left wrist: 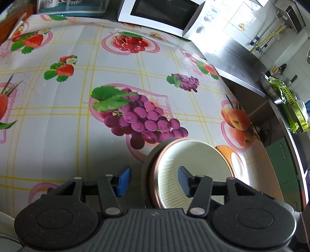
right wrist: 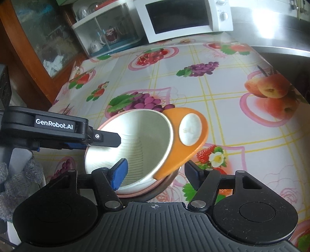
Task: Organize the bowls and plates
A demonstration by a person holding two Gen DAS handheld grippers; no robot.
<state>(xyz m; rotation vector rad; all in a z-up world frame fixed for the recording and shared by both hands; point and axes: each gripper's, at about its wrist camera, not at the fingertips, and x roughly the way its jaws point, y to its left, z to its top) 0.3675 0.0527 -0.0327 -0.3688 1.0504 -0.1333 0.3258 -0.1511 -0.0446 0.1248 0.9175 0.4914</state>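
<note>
A kitchen surface (left wrist: 58, 135) carries a fruit-print cloth, with a white microwave (right wrist: 182, 17) at the rear. A ribbed bowl (right wrist: 131, 147) sits near the front edge, an orange plate (right wrist: 193, 155) leaning on its rim. Left tool (left wrist: 153, 181): jaws apart, straddling the bowl rim. Right tool (right wrist: 155, 175): jaws apart, straddling the bowl's near rim and the plate edge; contact cannot be confirmed.
</note>
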